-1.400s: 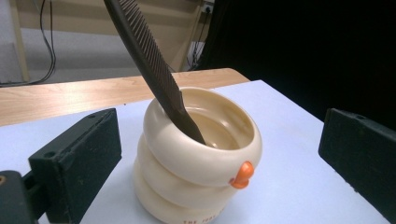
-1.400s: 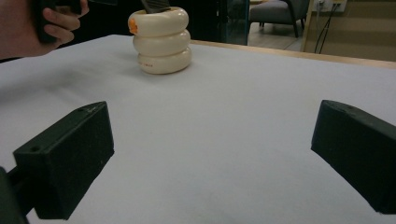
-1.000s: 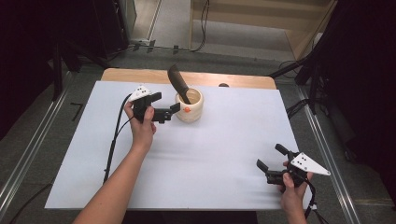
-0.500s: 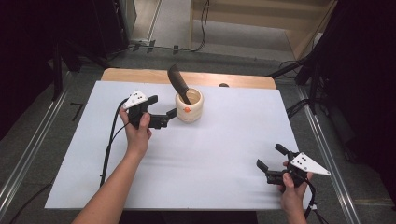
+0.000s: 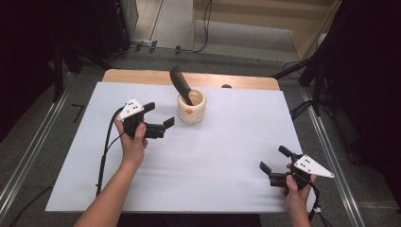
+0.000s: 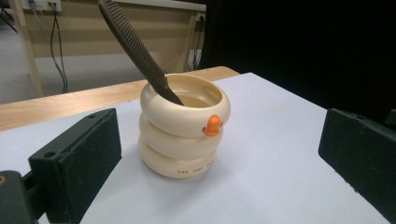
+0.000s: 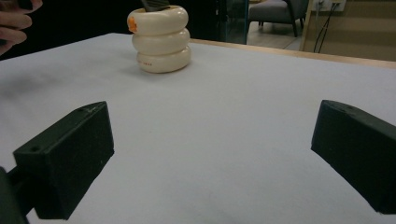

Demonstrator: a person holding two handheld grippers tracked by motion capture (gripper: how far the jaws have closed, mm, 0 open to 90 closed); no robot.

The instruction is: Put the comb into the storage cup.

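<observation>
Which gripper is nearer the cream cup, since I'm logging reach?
Left. The left gripper sits open just beside the cream cup; the right gripper is open far off at the table's near right.

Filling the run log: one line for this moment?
left gripper: open, empty, near cup | comb: leaning in cup | right gripper: open, empty, far from cup

A cream three-ringed cup [image 5: 191, 108] stands upright on the white table, a dark comb [image 5: 180, 83] leaning inside it
</observation>
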